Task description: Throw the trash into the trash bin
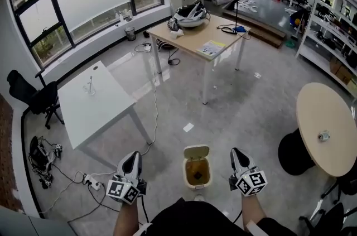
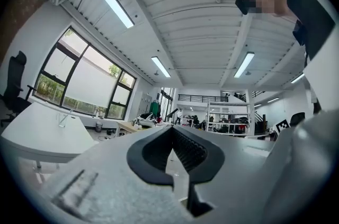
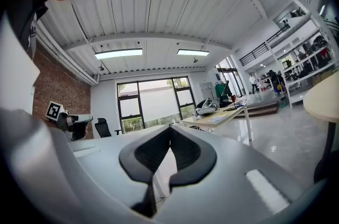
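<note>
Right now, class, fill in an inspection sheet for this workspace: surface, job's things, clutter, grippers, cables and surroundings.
Surface: grey floor, glossy.
Job's things: trash bin, lid open, brownish contents inside, on the floor between the grippers.
Clutter: paper scrap on the floor beyond the bin.
Grippers: left gripper and right gripper both shut, nothing held.
Cables: power strip and loose cords on the floor at left.
Surroundings: white table, wooden table, round table, office chair.

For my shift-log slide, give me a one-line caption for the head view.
Left gripper and right gripper, both shut and empty, flank the open trash bin on the floor.
</note>
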